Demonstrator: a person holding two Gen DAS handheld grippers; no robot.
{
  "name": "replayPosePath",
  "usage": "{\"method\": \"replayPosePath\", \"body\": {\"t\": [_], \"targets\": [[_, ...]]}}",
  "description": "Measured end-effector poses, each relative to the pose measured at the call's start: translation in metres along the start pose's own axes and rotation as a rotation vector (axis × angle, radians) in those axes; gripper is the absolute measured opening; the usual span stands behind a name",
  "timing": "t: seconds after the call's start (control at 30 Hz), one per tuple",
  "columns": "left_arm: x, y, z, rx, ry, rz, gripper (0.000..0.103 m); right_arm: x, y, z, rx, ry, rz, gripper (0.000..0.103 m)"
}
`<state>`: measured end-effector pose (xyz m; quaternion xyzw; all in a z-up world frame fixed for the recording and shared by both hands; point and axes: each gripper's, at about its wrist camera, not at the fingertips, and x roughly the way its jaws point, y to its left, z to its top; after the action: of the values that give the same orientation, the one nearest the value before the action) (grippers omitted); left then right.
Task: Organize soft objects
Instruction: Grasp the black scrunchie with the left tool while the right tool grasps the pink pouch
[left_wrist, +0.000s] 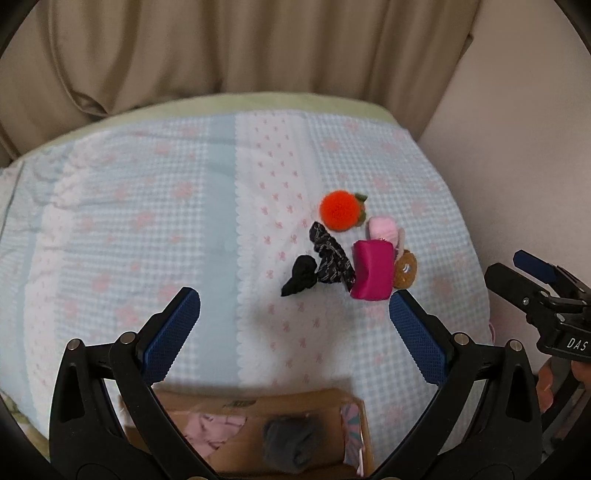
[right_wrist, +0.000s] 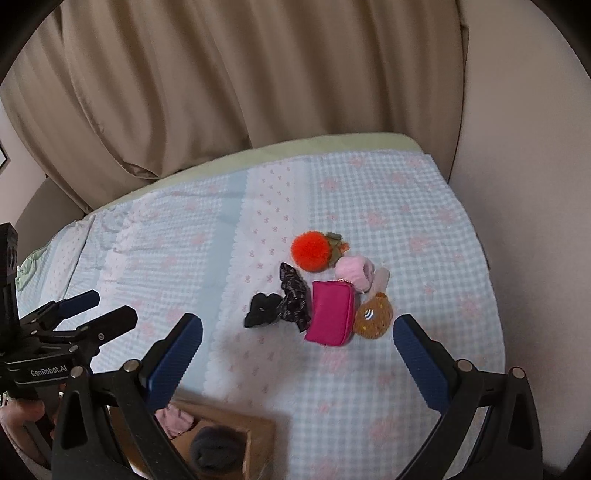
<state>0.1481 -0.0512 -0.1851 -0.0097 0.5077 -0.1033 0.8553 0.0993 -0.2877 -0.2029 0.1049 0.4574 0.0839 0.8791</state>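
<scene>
Both claws apart, empty, left claw (left_wrist: 293, 317) & right claw (right_wrist: 297, 341) above bedspread (left_wrist: 147, 221), magenta pouch (right_wrist: 330, 317) ahead

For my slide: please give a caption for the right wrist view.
Open right gripper above a pile of soft items on the bed; cardboard box below.

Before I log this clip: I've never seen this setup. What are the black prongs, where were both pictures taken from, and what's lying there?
No robot: a person holds a hand gripper in each hand, each with a fisheye camera looking along its blue-padded fingers. The left gripper frames its own view; the right gripper frames the other. Both are open and hold nothing. On the checked bedspread lie a clustered pile: an orange pompom, a pink fluffy scrunchie, a patterned dark scrunchie, a black scrunchie, a magenta pouch and a brown cookie-shaped plush. Nearest the cameras, a cardboard box already contains pink and grey cloth items.
</scene>
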Motion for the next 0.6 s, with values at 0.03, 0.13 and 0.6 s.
{"method": "replayPosePath", "body": {"t": [0.03, 0.13, 0.6], "targets": [[0.014, 0.0, 0.002, 0.001, 0.016, -0.003, 0.102, 0.011, -0.005, 0.002, 0.003, 0.01, 0.001, 0.103], [0.052, -0.001, 0.008, 0.021, 0.057, -0.006, 0.101, 0.04, -0.017, 0.007, 0.018, 0.035, 0.006, 0.1], [0.212, -0.001, 0.002, 0.181, 0.261, -0.044, 0.085, 0.185, -0.052, 0.001, 0.018, 0.182, -0.022, 0.09]]}}
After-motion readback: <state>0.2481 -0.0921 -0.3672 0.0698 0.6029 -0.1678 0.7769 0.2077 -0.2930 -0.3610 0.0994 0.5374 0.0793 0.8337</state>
